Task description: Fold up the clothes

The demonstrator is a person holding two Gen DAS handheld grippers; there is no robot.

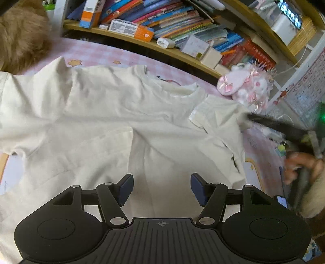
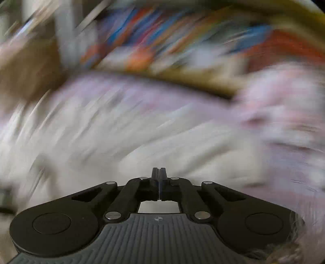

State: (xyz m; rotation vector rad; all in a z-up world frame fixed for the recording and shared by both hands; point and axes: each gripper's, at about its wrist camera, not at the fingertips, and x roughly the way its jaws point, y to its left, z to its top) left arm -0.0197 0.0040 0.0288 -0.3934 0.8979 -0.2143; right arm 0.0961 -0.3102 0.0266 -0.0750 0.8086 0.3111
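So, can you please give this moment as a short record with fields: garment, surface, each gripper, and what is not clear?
garment: white T-shirt, spread out, one side partly folded in
surface: pink bedsheet
left gripper: open, over the lower shirt, holding nothing
right gripper: fingers closed together, nothing visible between them
unclear: right wrist view blurred by motion
background: bookshelf, pink plush toy

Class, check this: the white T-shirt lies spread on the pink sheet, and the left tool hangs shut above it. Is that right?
Not quite. The left tool is open, its fingers wide apart, as the left wrist view shows. The T-shirt does lie spread on the pink sheet.
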